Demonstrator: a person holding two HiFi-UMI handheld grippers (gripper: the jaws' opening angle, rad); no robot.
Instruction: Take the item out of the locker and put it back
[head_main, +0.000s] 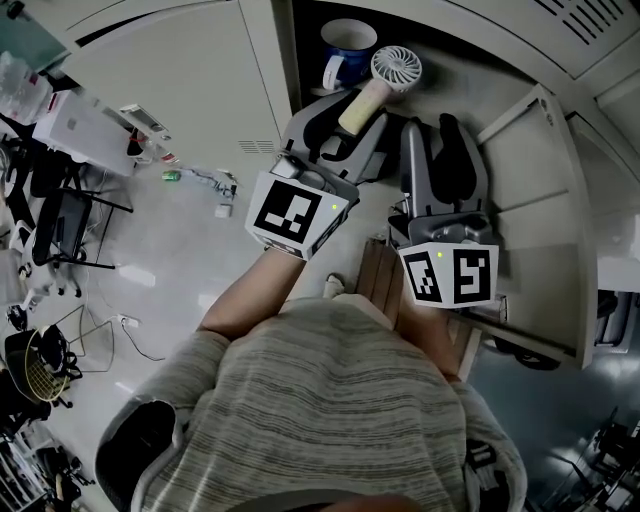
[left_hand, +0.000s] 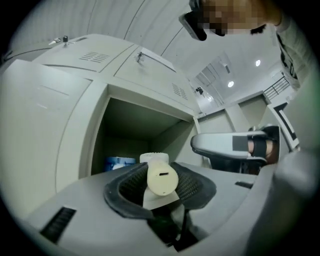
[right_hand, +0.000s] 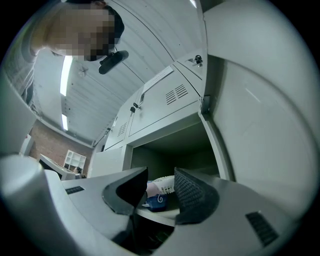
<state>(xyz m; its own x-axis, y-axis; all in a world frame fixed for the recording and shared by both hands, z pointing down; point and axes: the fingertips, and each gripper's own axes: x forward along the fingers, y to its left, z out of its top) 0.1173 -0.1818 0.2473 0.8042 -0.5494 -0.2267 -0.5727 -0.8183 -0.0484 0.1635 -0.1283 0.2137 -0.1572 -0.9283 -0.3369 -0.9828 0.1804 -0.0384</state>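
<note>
Handheld fan (head_main: 378, 88) — a cream handle with a white round grille head — sits at the top centre of the head view, its head reaching over the threshold of the open locker (head_main: 285, 60). The left gripper (head_main: 348, 118) has its two pads closed onto the handle, holding the fan lengthwise. The right gripper (head_main: 432, 135) is just beside it to the right, jaws apart with nothing clasped.

Judging from this, the task is somewhere in its middle: the fan is gripped and lifted at the locker's mouth, neither resting on the shelf nor carried well clear. Whether it is on the way out or on the way back in cannot be told from these views. Either way, setting it on the shelf and letting go is yet to be done. A blue mug (head_main: 345, 50) stands inside at the upper centre, just beside the fan head, so the fan has to be set down next to it.

The head view alone shows both grippers together, the open door (head_main: 545, 200) at the right, and the fan's full length. The left gripper view shows only the handle's butt end (left_hand: 162, 181) squeezed between the pads — confirming the grip. The right gripper view shows the gap between its own jaws, with grille and mug beyond.
</note>
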